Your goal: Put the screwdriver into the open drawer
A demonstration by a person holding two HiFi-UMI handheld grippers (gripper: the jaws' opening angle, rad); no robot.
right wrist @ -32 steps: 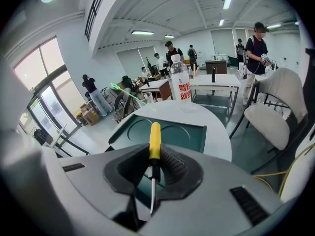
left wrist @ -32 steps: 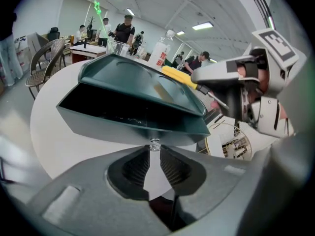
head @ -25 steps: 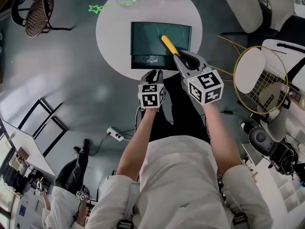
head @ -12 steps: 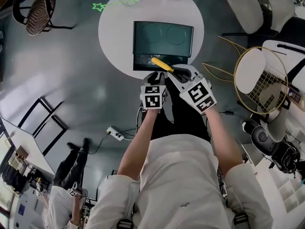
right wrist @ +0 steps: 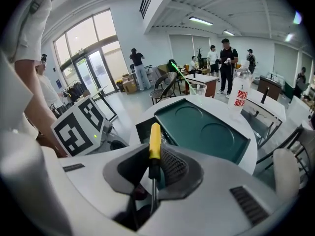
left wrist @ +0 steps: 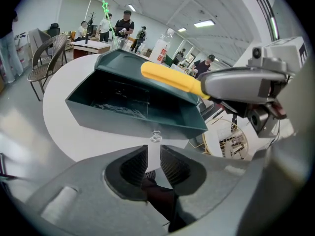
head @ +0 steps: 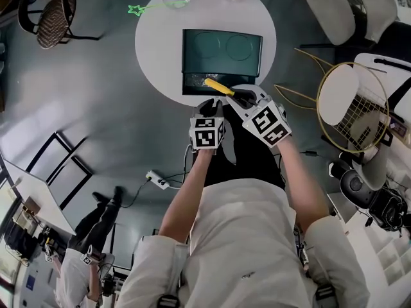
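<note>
round white table (head: 157,50) in a busy open office carries a dark green box with two round recesses in its lid (head: 221,45). its shallow green drawer (left wrist: 123,119) stands pulled out toward the person. the right gripper (right wrist: 155,149) is clamped on the yellow-handled screwdriver (left wrist: 170,78) where the handle meets the metal shaft. that leaves the handle jutting forward, poised above the drawer's right part and not yet inside. the hold looks chosen so the tool can be lowered handle first and let go.

the left gripper (left wrist: 153,149) hangs just before the drawer front. its jaws are a narrow slit apart with nothing between them, lined up with the small clear knob (left wrist: 155,135), probably to steady the drawer. inside the drawer only a crinkled, glinting sheen shows, and i cannot tell what it is.
</note>
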